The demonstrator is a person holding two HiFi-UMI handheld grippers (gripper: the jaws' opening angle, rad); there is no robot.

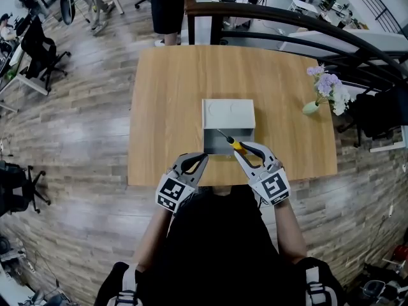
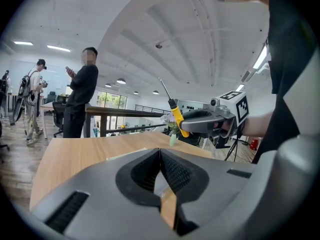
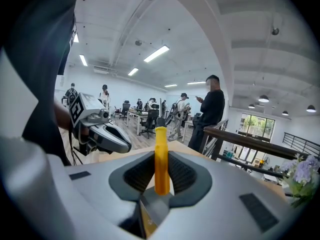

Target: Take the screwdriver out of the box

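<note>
The wooden surface (image 1: 166, 94) carries the grey box (image 1: 228, 115). The left tongs (image 1: 199, 160) are closed and empty. The right tongs (image 1: 241, 148) pinch the screwdriver (image 1: 229, 140) above the box's near edge. Pinched only at the handle's end, it could pivot and drop.

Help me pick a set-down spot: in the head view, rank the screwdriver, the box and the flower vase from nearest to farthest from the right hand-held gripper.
1. Yellow-handled screwdriver, clamped in the right hand-held gripper.
2. Grey box, just ahead, centre.
3. Pale green vase of purple flowers, far right on the wooden table.
</note>
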